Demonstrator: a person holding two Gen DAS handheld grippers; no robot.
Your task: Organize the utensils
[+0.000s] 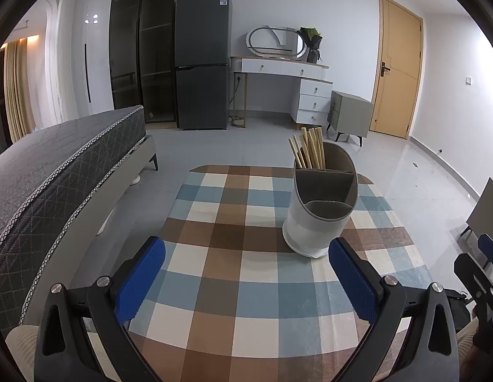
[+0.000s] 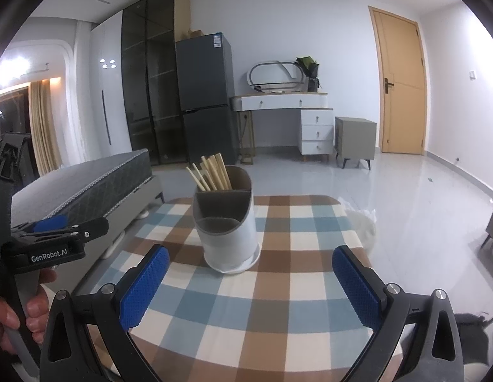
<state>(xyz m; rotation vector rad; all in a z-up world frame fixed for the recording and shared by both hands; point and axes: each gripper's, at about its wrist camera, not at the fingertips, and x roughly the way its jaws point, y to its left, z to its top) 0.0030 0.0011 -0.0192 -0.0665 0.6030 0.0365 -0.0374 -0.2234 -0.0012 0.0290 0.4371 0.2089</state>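
Checked tablecloth [image 1: 246,286] carries my utensil holder [image 1: 319,213], chopsticks [image 1: 308,149] at its twelve o'clock. Left gripper [image 1: 246,277], marked "GenRobot.AI", and right gripper [image 2: 251,283] both gape wide, empty.

Black hand-held gripper [image 2: 251,281], blue textured pads [image 2: 144,285] (silver screws), GenRobot.AI marking [image 2: 49,258]

Chopsticks [image 1: 308,148] in holder's [image 1: 316,222] rear compartment

Chopsticks [image 2: 211,173] upright in holder [image 2: 229,222]
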